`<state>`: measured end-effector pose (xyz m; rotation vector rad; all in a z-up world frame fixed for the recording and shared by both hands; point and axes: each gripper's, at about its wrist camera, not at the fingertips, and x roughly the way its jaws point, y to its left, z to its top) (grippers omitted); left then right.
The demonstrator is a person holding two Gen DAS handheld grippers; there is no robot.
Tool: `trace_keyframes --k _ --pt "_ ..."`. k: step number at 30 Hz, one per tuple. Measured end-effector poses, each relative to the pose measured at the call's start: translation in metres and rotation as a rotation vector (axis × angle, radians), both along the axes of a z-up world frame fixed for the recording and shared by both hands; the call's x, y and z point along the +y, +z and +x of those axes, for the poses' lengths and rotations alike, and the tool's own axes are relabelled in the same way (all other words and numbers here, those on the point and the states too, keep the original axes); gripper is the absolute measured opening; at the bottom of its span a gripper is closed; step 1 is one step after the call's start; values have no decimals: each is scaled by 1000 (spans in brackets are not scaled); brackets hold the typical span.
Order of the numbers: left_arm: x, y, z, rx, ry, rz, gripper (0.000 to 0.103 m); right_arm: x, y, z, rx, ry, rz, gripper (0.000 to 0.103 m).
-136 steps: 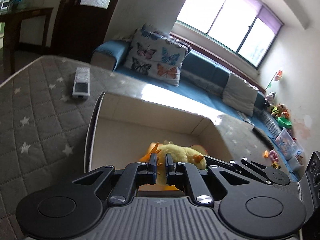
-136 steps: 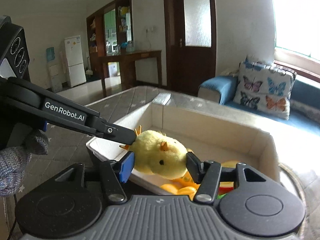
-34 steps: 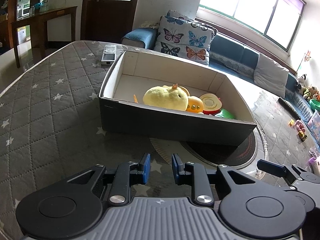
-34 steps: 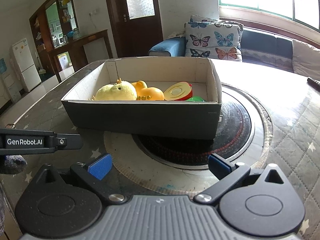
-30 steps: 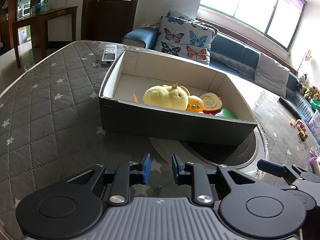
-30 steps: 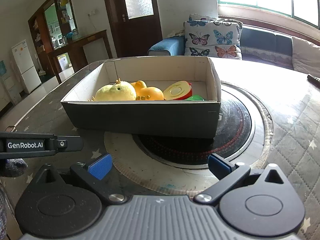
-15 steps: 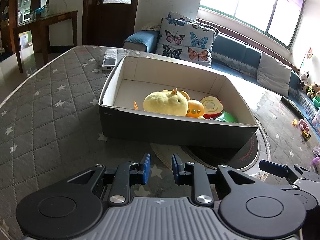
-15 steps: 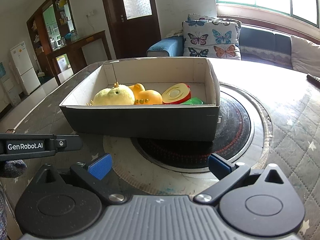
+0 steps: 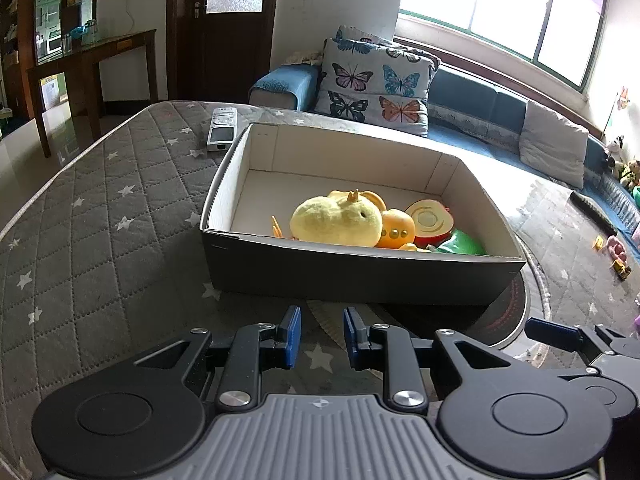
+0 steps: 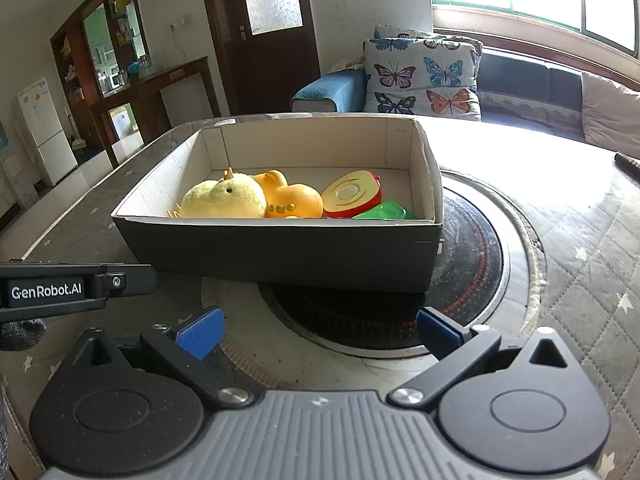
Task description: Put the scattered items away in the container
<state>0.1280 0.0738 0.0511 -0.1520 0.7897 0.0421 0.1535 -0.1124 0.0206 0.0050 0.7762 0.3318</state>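
Note:
A cardboard box (image 9: 360, 276), dark outside and white inside, stands on the quilted grey tabletop. In it lie a yellow plush chick (image 9: 336, 222) (image 10: 224, 202), an orange toy duck (image 9: 396, 230) (image 10: 294, 200), a red toy apple half (image 9: 430, 220) (image 10: 352, 194) and a green toy (image 9: 460, 244) (image 10: 384, 212). My left gripper (image 9: 320, 336) hovers in front of the box's near wall, open by a narrow gap and holding nothing. To its right, my right gripper (image 10: 320, 336) stands wide open and empty, also short of the box (image 10: 280, 248).
A silver remote control (image 9: 222, 130) lies beyond the box's far left corner. The box partly rests on a black round disc (image 10: 472, 264) set in the table. Small toys (image 9: 616, 248) and a dark remote (image 9: 592, 212) lie at the right. A sofa with butterfly cushions (image 9: 376, 88) stands behind.
Earlier my right gripper held the plush chick over the box; the chick now lies inside and both grippers have drawn back in front of the box. In the last second both barely moved.

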Motion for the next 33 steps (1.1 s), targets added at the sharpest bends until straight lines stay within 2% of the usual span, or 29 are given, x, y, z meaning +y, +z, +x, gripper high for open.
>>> trace_keyframes --k 33 --pt "2 -12 30 55 1 37 25 8 -12 34 48 -5 -32 103"
